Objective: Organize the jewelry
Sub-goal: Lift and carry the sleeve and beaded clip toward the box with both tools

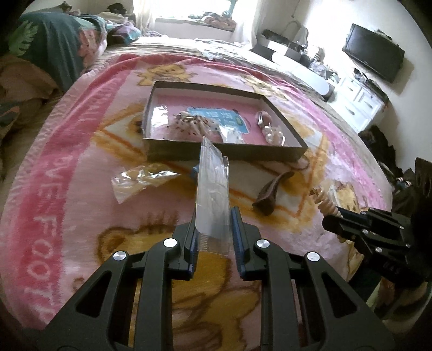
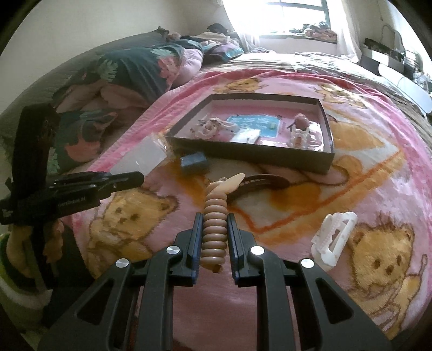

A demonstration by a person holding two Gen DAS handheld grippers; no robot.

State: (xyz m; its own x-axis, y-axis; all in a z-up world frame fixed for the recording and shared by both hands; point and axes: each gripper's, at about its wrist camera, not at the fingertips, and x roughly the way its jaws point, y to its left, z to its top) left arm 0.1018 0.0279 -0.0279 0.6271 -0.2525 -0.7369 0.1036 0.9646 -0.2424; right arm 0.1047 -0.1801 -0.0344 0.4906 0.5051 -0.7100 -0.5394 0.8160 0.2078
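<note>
Pink teddy-bear blanket covers the bed; mid-bed sits the tray. Left tool clamps a clear sleeve — right tool grips the coil bracelet. Likely best: carry both over the rim, release low.

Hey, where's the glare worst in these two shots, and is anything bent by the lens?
Left wrist view: the window is blown out white, the blanket edge bows. Right wrist view: the same window overexposes, and the box sides curve.
</note>
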